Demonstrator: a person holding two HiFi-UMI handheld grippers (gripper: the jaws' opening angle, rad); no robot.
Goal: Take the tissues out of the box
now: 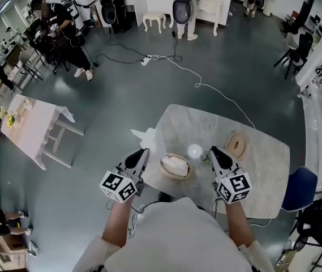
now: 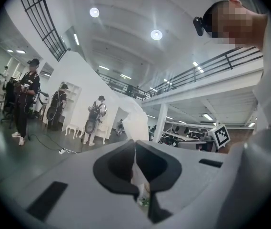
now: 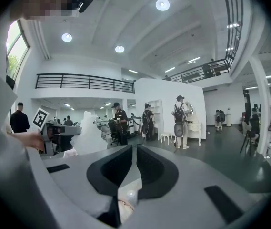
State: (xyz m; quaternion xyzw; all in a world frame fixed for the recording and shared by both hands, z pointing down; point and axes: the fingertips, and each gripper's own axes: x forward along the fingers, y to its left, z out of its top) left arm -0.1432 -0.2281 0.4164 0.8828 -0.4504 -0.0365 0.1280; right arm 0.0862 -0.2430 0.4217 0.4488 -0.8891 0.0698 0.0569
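A large open hall serves as a recording lab. It has a bare grey floor [image 1: 149, 89] with a trailing power strip [image 1: 146, 60], white partition walls [image 3: 166, 92], a railed mezzanine [image 3: 85, 81] and a person wearing a backpack rig [image 3: 179, 114].

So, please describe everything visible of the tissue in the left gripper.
The tissue is white, thin, creased paper. The left gripper has its fingers shut on its lower part; the rest stands up above them in a soft peak. In the head view it is by the table's left edge, apart from the box.
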